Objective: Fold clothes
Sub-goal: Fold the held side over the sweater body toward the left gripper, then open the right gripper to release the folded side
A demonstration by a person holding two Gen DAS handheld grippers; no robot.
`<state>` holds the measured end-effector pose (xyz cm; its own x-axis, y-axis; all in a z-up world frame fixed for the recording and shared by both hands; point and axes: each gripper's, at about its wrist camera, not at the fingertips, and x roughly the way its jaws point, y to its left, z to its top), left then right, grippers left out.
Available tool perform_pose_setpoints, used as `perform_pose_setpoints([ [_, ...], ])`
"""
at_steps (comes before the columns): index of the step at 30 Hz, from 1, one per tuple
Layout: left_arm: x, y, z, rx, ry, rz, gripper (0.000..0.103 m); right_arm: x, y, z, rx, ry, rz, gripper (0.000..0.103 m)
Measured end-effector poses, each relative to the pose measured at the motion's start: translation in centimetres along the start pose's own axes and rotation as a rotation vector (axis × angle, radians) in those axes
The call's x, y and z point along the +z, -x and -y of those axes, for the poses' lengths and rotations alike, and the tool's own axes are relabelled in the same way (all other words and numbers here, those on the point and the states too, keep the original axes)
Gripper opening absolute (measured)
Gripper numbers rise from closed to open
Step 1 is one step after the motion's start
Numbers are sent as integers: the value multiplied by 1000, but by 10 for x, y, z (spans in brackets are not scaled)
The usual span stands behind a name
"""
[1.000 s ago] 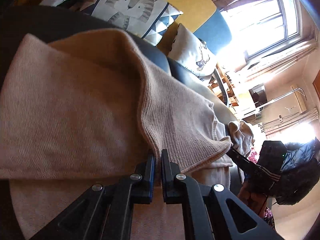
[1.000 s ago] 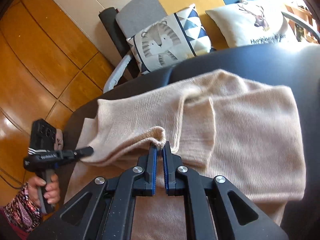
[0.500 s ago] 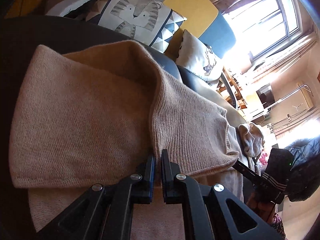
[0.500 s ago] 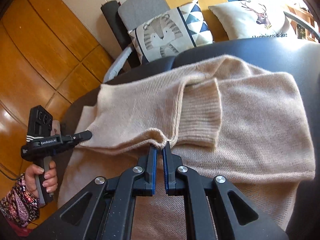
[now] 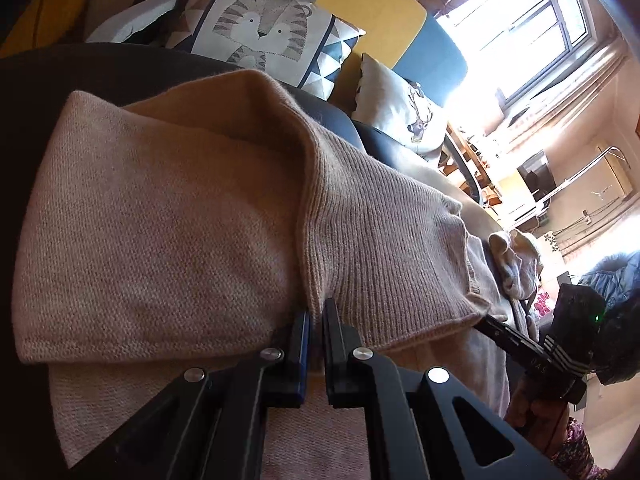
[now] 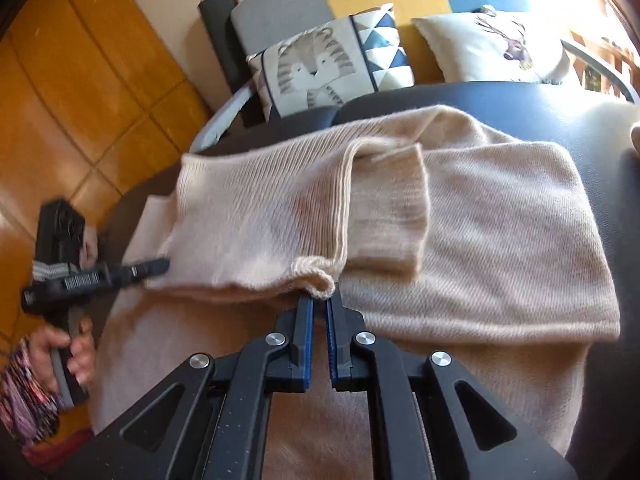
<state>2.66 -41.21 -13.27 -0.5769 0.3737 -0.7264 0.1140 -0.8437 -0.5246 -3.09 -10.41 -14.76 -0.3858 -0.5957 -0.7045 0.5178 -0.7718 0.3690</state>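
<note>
The left gripper is pinched nearly shut on the ribbed hem of the beige sweater, right where the fold line runs up between its fingers. The right gripper is likewise clamped almost closed, biting the rolled corner of the same hem. In the right wrist view the left gripper appears again at the hem's far end, gripped by a hand in a patterned sleeve. The sweater lies folded over itself on a dark round table, a ribbed cuff lying on top. Its right edge stops short of the table rim, leaving bare dark surface there (the near part is hidden under the gripper bodies). Beyond the table stand a tiger cushion and a deer cushion. The window glare washes out the room's far side.
</note>
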Motion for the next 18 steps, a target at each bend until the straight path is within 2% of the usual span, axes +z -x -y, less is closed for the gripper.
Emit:
perform_pose_setpoints([
  [3, 2, 0, 4, 20, -44, -54, 8, -6, 2, 4, 20, -15, -33, 9],
  [5, 4, 8, 6, 46, -69, -55, 10, -7, 9, 11, 34, -61, -49, 10],
  [7, 9, 23, 10, 117, -92, 14, 11, -4, 24, 18, 0, -86, -11, 10],
  [9, 18, 36, 17, 146, -94, 100, 13, 0, 44, 22, -13, -103, 68, 10],
  [12, 34, 35, 33, 119, -92, 150, 15, 23, 52, 13, 3, -84, 135, 10],
  [15, 47, 9, 60, 154, -166, 119, 16, 43, 35, -15, -26, 21, 118, 10],
  [18, 44, -21, 80, 195, -255, 55, 16, 52, 5, -41, -72, 128, 33, 10],
])
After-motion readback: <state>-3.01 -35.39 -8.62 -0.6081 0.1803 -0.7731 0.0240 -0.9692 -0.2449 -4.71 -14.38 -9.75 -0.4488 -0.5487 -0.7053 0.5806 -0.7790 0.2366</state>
